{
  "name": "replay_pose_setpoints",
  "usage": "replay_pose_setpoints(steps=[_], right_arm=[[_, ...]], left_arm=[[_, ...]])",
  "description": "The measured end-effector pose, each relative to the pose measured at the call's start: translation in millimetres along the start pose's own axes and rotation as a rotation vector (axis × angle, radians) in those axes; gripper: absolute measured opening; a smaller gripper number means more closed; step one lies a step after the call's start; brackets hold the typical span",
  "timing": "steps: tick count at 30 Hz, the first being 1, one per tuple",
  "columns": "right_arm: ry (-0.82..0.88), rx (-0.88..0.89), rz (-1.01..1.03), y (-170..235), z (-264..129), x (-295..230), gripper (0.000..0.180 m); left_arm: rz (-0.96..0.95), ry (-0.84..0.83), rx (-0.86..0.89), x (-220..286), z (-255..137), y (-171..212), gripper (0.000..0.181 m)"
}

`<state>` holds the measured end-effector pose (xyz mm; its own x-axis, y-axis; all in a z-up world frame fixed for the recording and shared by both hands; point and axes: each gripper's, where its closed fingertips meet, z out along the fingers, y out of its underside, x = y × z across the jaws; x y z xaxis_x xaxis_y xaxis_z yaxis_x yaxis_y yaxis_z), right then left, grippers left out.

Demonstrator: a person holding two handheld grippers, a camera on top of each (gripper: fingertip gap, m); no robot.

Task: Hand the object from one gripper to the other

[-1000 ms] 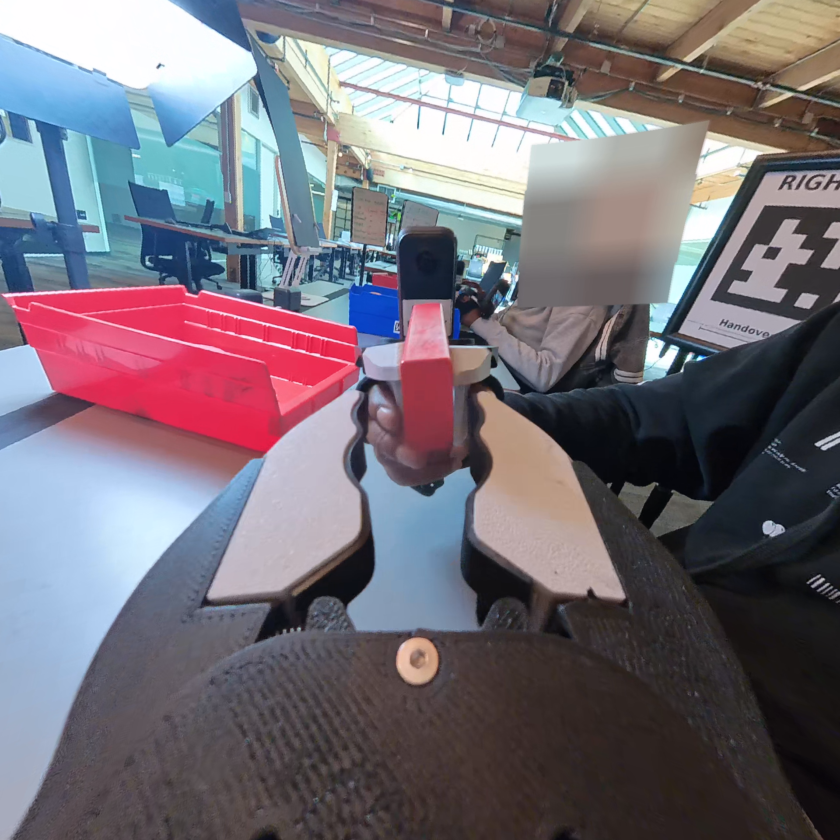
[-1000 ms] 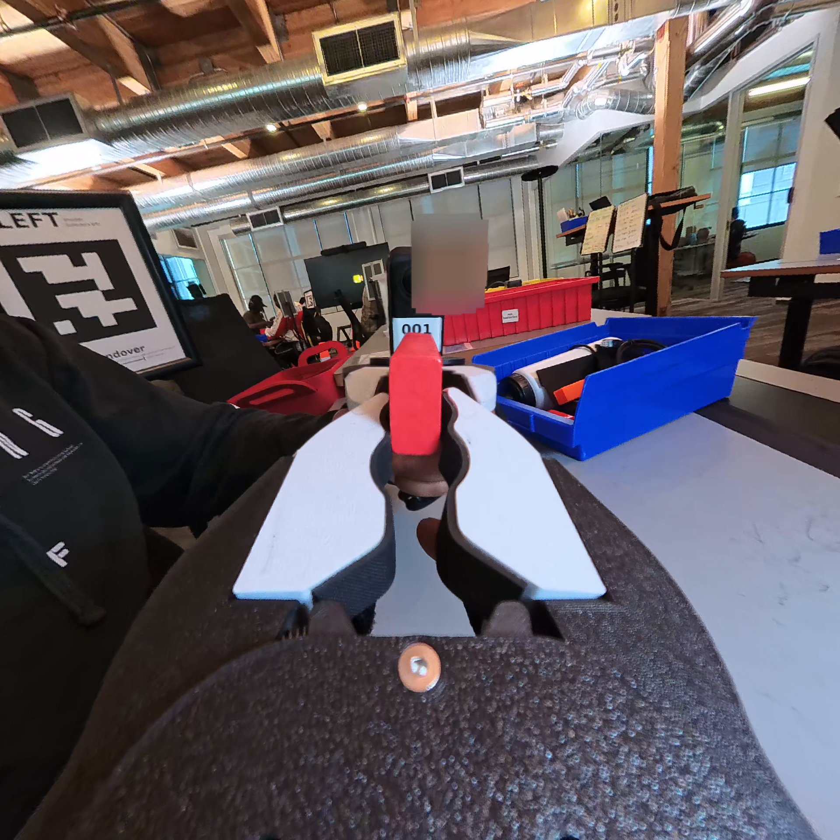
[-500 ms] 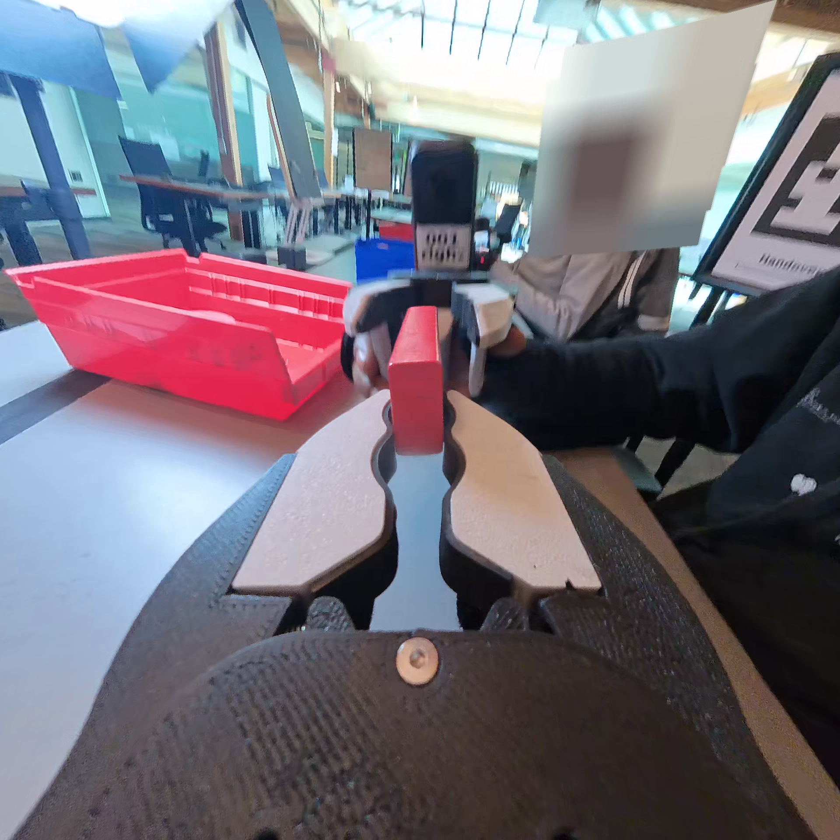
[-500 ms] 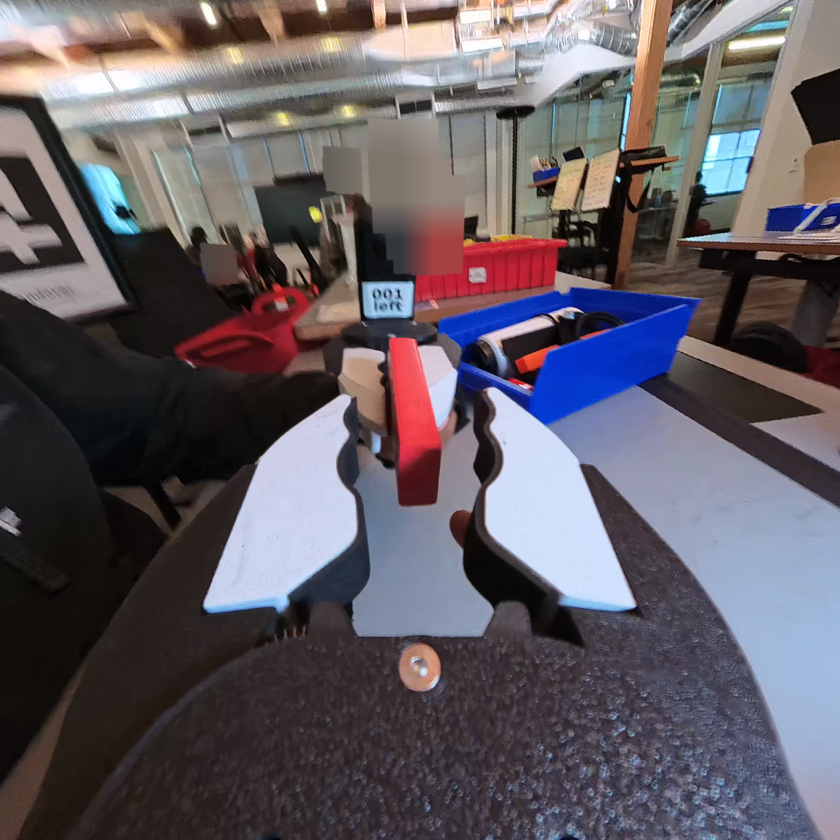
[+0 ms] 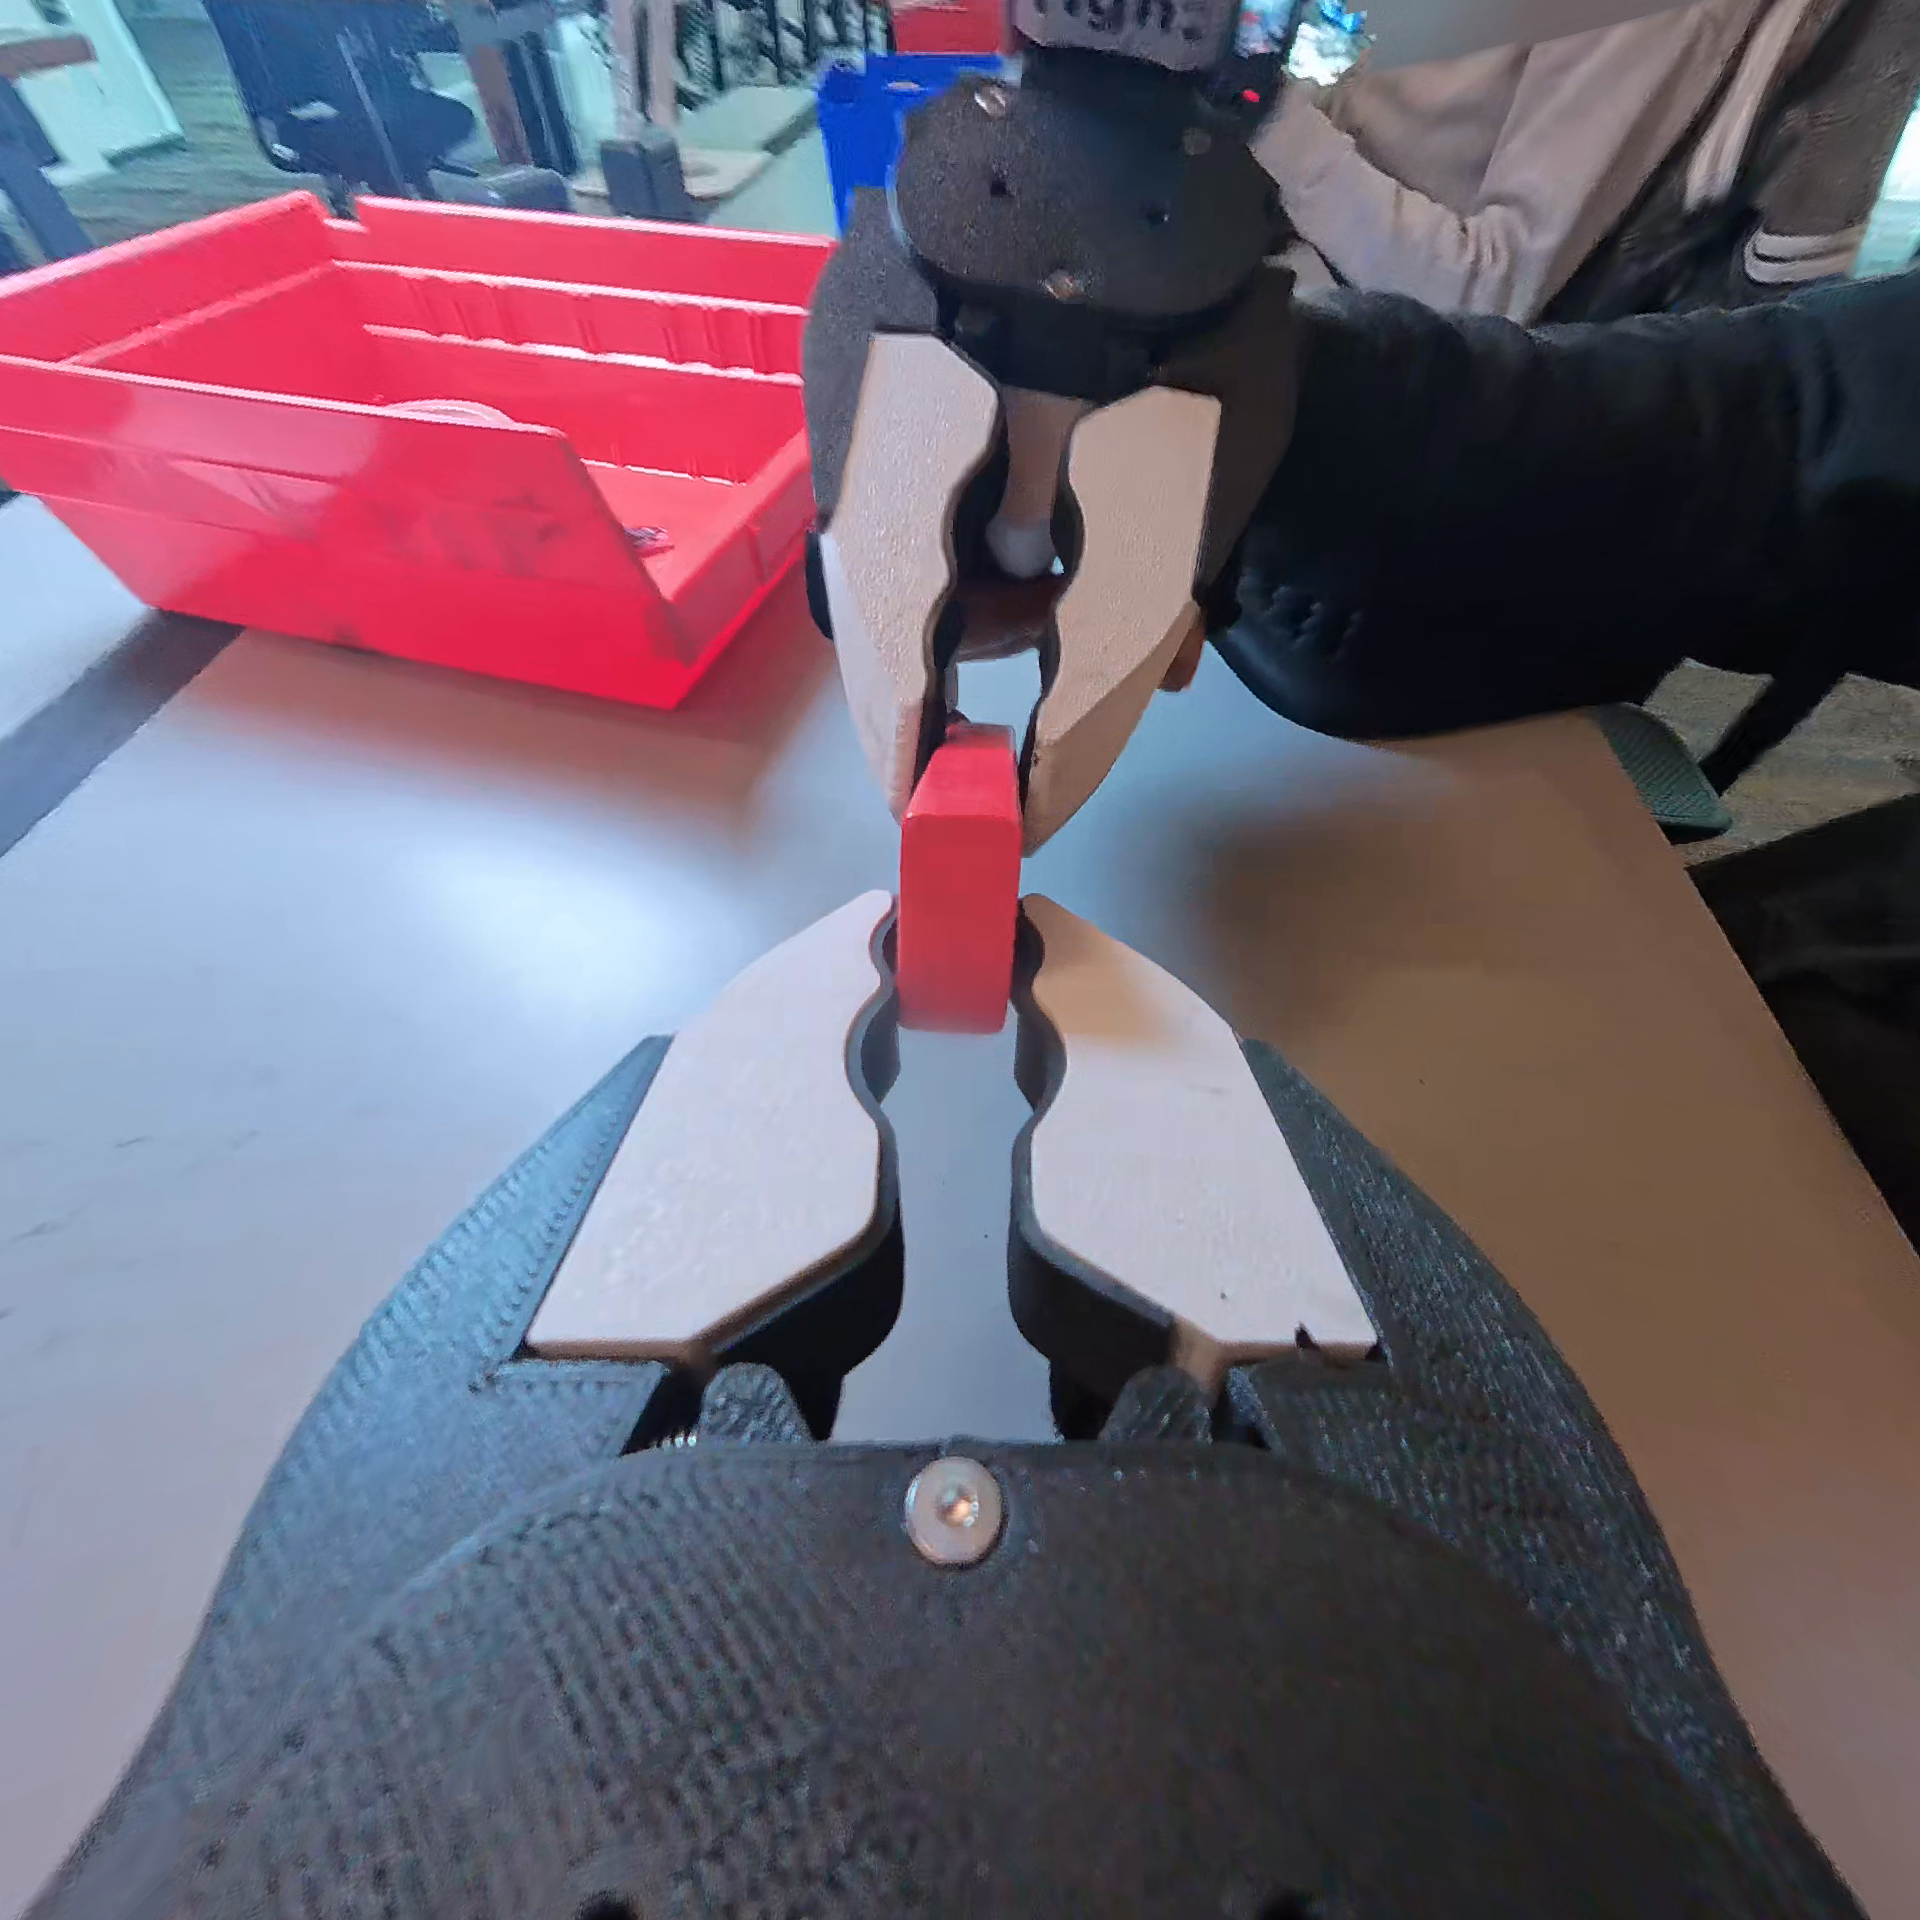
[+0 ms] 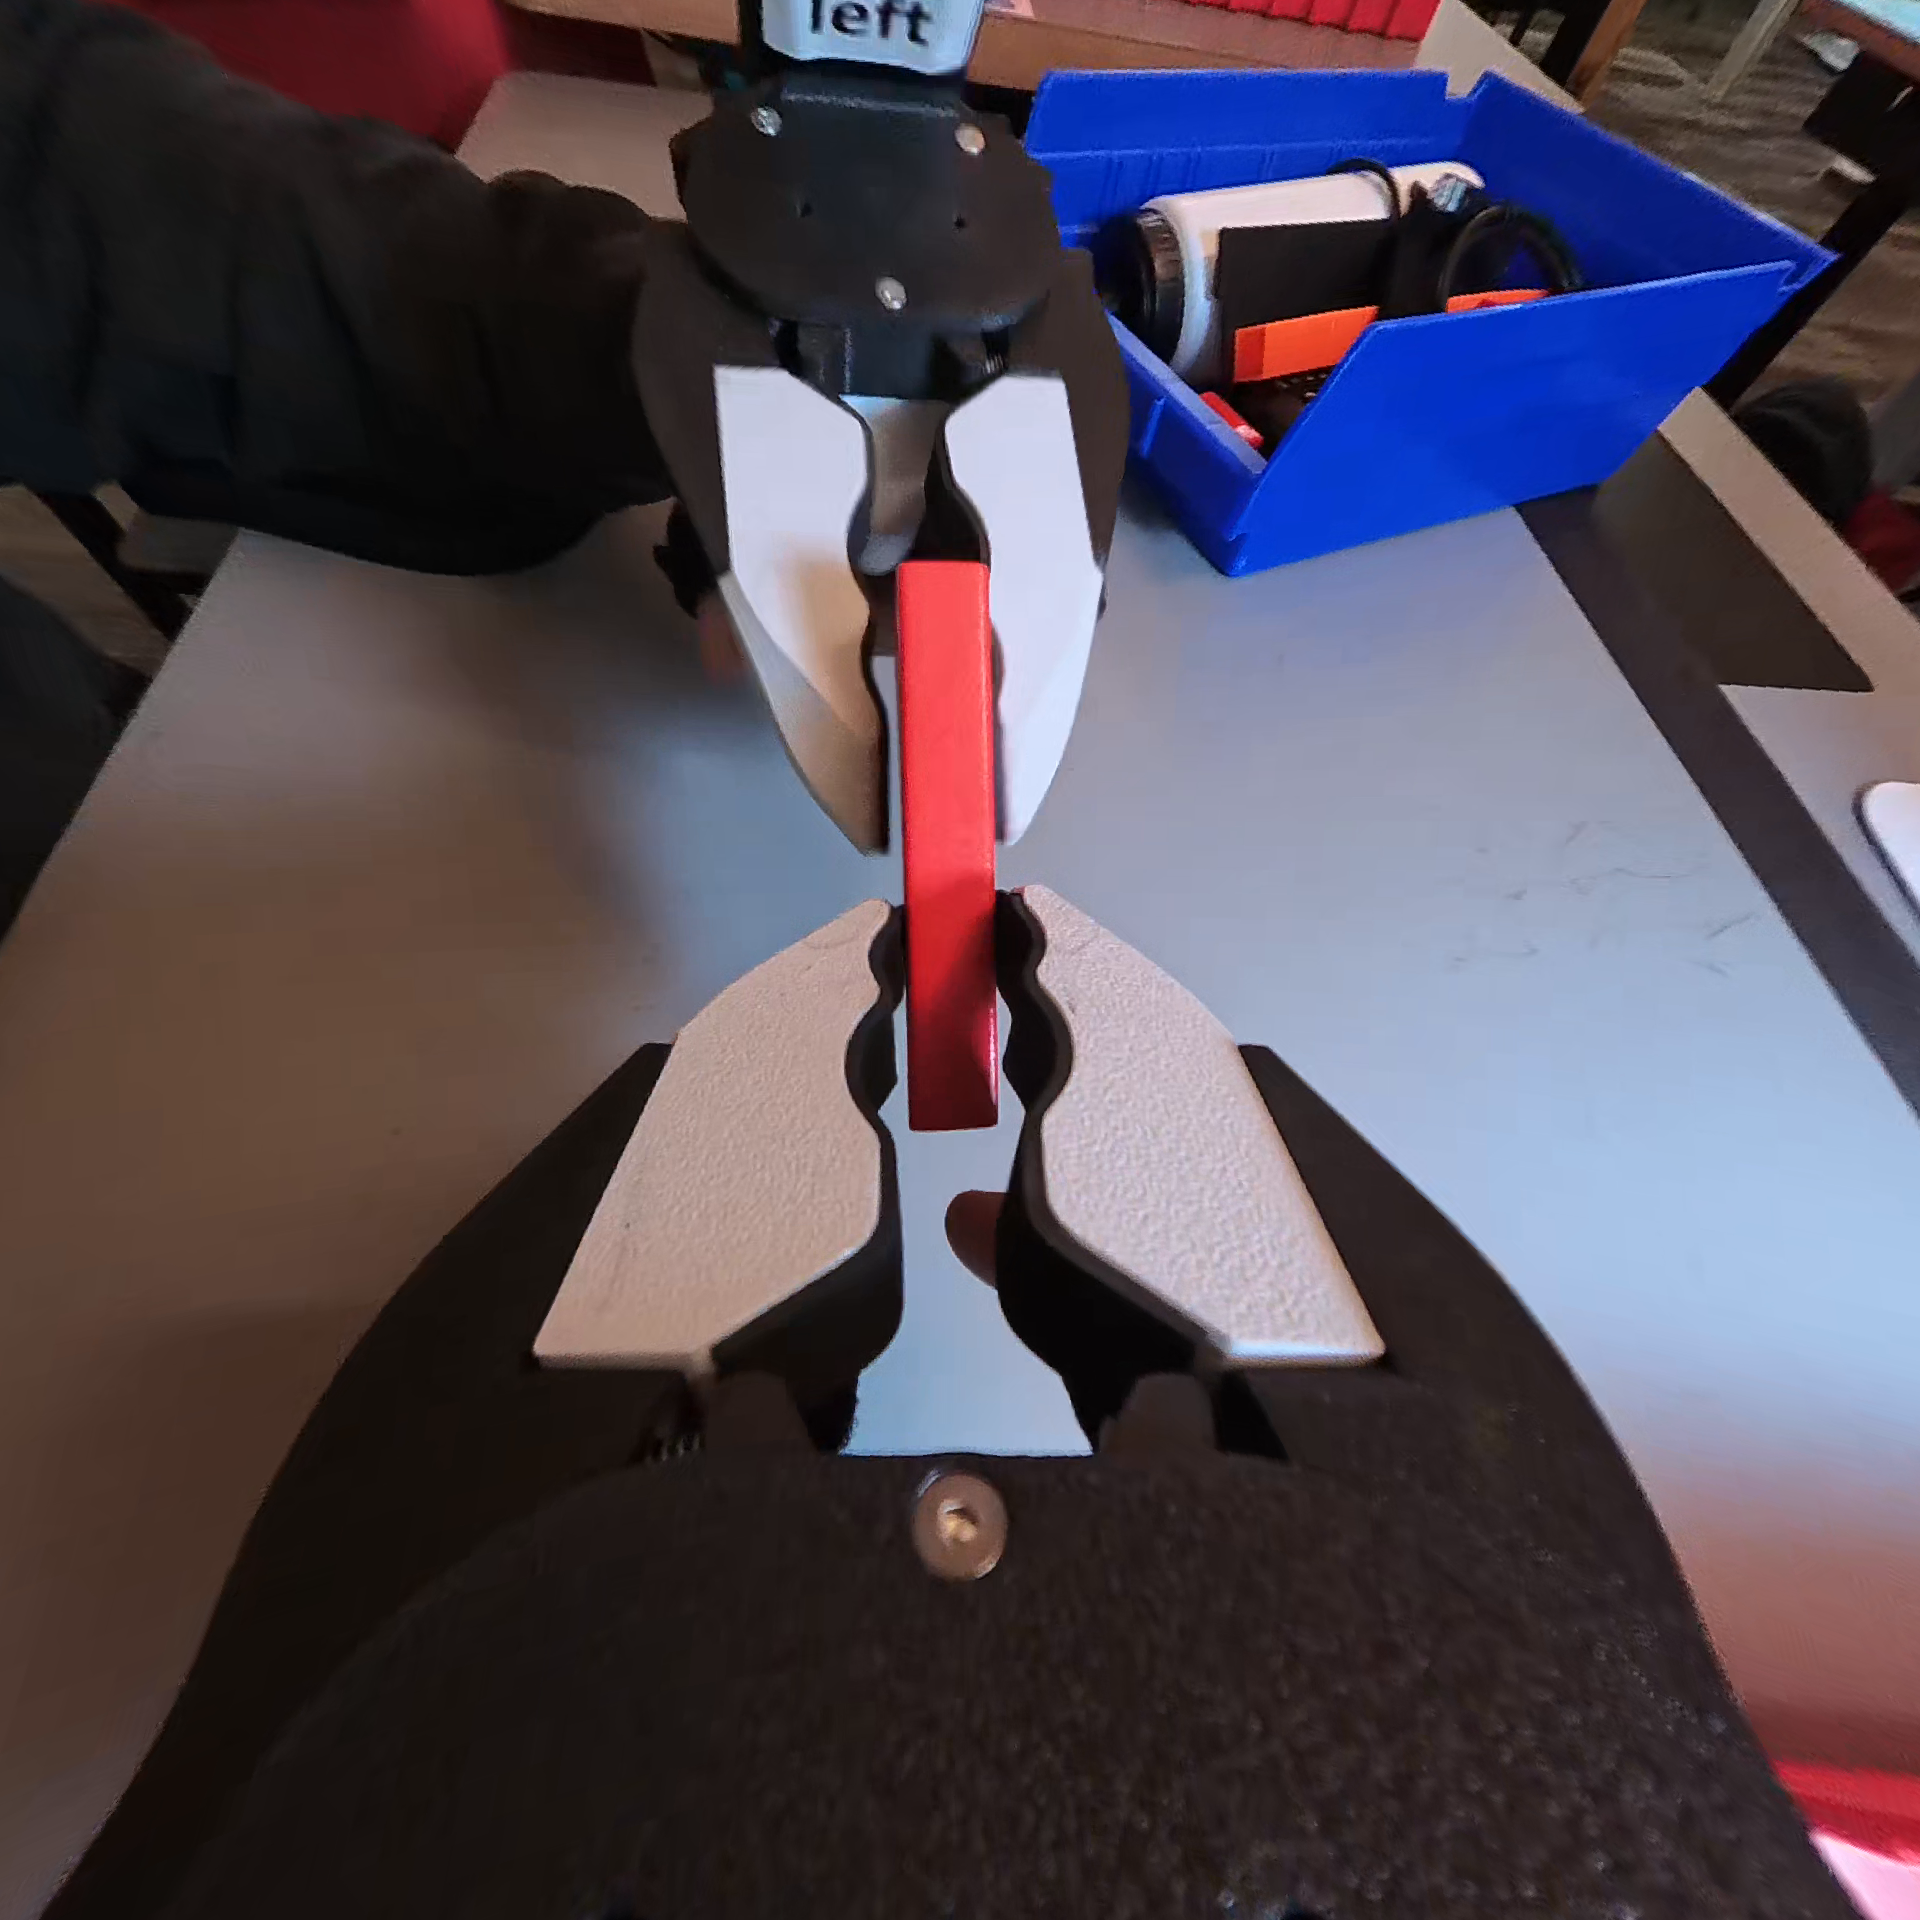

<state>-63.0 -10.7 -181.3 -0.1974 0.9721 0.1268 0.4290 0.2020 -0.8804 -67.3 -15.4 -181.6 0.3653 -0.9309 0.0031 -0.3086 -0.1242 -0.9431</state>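
Both grippers now meet nose to nose low over the grey table (image 5: 416, 987), having tipped down from level; red block (image 5: 958, 914) bridges them, left gripper (image 5: 956, 971) clamped on its near end, right gripper (image 6: 948, 997) closed on the other — double hold, release pending

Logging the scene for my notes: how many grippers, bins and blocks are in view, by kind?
Grippers: 2, left gripper and right gripper
Bins: 2, red bin and blue bin
Blocks: 1, red block
Total: 5
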Motion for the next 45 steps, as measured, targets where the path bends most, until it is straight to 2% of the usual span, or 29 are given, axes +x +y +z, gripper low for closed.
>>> replay_pose_setpoints(steps=[2,6,9,13,15,17,19,22,26,29,33,36,38,40,41,45], right_arm=[[0.071,-0.033,-0.063,3.3,1.3,6.5,0.016],[0.254,-0.107,-0.257,4.1,6.0,19.6,0.016],[0.406,-0.222,-0.474,8.9,8.6,30.0,0.016],[0.51,-0.332,-0.673,13.2,14.2,35.2,0.017],[0.535,-0.37,-0.72,15.6,16.0,38.0,0.017],[0.548,-0.403,-0.751,19.0,17.6,39.7,0.017],[0.568,-0.405,-0.766,17.8,17.3,41.7,0.017],[0.566,-0.312,-0.683,8.8,13.1,41.2,0.017],[0.368,-0.055,-0.266,-10.0,-1.2,31.0,0.032],[0.192,0.041,0.012,-15.0,-16.1,26.6,0.05],[0.035,-0.076,0.112,11.5,-18.4,13.2,0.064],[0.019,-0.147,0.098,23.6,-9.1,9.4,0.056],[0.051,-0.182,0.071,29.5,-6.2,13.9,0.048],[0.068,-0.174,0.058,27.2,-7.2,16.4,0.04],[0.106,-0.172,0.027,26.1,-8.7,21.0,0.036],[0.265,-0.164,-0.186,16.8,-12.7,33.7,0.033]], left_arm=[[0.01,-0.049,0.009,-6.1,-3.1,-3.8,0.031],[0.18,-0.238,-0.097,-23.1,-10.4,-0.1,0.04],[0.332,-0.353,-0.209,-31.5,-12.8,6.8,0.042],[0.432,-0.412,-0.299,-37.3,-10.5,17.6,0.038],[0.498,-0.435,-0.351,-40.4,-10.0,24.4,0.033],[0.595,-0.476,-0.396,-44.3,-11.0,28.0,0.02],[0.693,-0.516,-0.422,-47.2,-11.7,27.5,0.018],[0.78,-0.557,-0.4,-49.2,-14.5,18.8,0.017],[0.948,-0.65,-0.401,-53.1,-21.4,8.2,0.017],[1.105,-0.664,-0.395,-44.7,-15.5,2.9,0.017],[1.225,-0.644,-0.394,-30.7,-1.2,1.5,0.016],[1.27,-0.624,-0.399,-23.5,6.5,2.9,0.016],[1.254,-0.609,-0.394,-21.5,8.4,4.2,0.017],[1.135,-0.587,-0.357,-22.8,8.4,5.5,0.018],[1.006,-0.556,-0.323,-23.4,8.2,6.2,0.02],[0.47,-0.405,-0.149,-26.9,1.2,-0.9,0.052]])
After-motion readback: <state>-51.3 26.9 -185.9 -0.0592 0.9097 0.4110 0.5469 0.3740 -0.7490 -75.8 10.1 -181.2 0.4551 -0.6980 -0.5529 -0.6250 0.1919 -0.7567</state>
